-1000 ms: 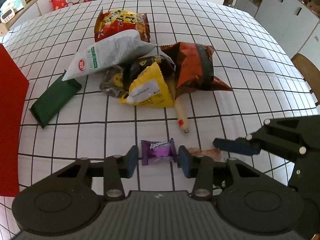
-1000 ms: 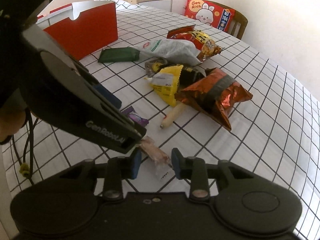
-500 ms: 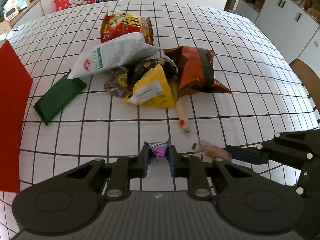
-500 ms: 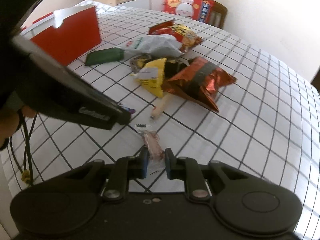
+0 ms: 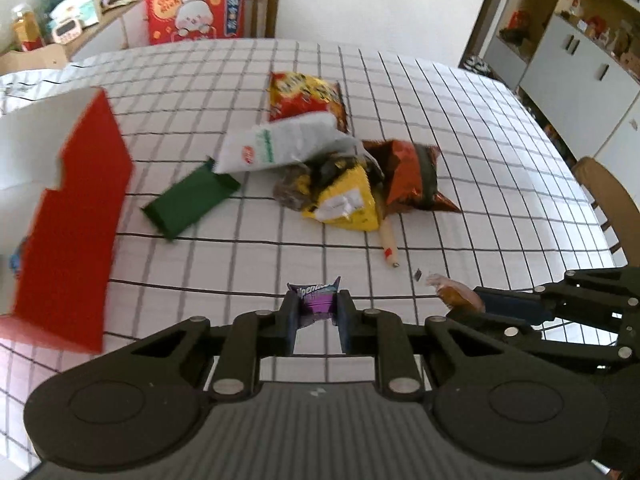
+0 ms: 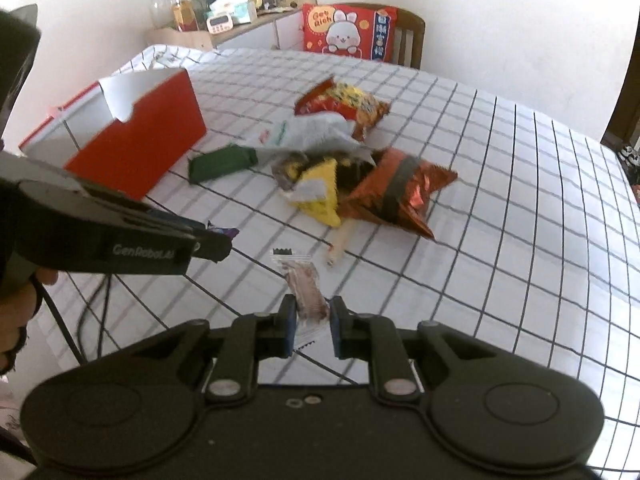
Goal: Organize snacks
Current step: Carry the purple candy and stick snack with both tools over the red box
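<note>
My left gripper (image 5: 317, 318) is shut on a small purple candy wrapper (image 5: 316, 298), held above the checked tablecloth. My right gripper (image 6: 313, 320) is shut on a clear packet with a brown snack (image 6: 304, 288) inside, also lifted off the cloth. In the left wrist view the right gripper reaches in from the right with that brown snack packet (image 5: 454, 292) at its tips. A red box (image 5: 72, 232) with a white inside stands open at the left. A pile of snack bags (image 5: 340, 176) lies mid-table, with a green bar (image 5: 190, 200) and a thin sausage stick (image 5: 388, 244) beside it.
The red box (image 6: 136, 152) sits left of the pile in the right wrist view. A red cushion (image 6: 348, 32) leans on a chair at the table's far end. A cluttered shelf (image 6: 224, 12) stands behind. White cabinets (image 5: 580, 64) and another chair (image 5: 612, 200) are on the right.
Both grippers closed on their small packets on the cloth and then rose with them. The left one swung left, bringing the red box more into its view.
</note>
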`<state>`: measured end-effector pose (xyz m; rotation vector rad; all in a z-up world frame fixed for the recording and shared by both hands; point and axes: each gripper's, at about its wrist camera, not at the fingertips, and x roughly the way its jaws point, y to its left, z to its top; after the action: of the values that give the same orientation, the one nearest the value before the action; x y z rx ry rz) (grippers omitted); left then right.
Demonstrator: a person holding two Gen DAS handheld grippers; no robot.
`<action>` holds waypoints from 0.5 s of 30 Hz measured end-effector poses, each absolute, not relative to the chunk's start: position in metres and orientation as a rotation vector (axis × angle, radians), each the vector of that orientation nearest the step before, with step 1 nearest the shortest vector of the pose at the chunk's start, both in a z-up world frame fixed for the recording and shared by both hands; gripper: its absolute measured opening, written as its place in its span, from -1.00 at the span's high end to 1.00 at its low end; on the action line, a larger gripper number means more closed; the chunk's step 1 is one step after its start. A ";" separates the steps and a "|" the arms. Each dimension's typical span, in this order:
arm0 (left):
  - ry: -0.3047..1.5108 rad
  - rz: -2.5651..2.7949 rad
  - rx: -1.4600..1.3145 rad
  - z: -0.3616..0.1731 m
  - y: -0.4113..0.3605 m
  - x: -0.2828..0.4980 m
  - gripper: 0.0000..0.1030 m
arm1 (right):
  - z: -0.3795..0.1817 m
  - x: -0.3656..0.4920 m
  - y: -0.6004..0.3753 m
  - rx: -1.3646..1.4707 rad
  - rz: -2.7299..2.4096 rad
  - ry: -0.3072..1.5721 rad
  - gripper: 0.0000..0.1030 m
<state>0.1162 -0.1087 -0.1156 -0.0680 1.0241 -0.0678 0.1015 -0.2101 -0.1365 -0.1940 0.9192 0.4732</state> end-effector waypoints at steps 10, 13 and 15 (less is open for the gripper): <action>0.969 -0.050 -0.107 -0.073 -0.061 0.096 0.63 | -0.092 0.092 -0.168 -0.136 0.491 0.859 0.69; 0.956 -0.036 -0.113 -0.061 -0.043 0.093 0.63 | -0.081 0.092 -0.148 -0.143 0.507 0.839 0.69; 0.944 -0.022 -0.117 -0.052 -0.030 0.090 0.63 | -0.076 0.091 -0.136 -0.139 0.518 0.831 0.69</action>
<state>0.0902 -0.0297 -0.0518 -0.1166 0.9440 -0.0217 0.0914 -0.1357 -0.0759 -0.1389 0.8312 0.5182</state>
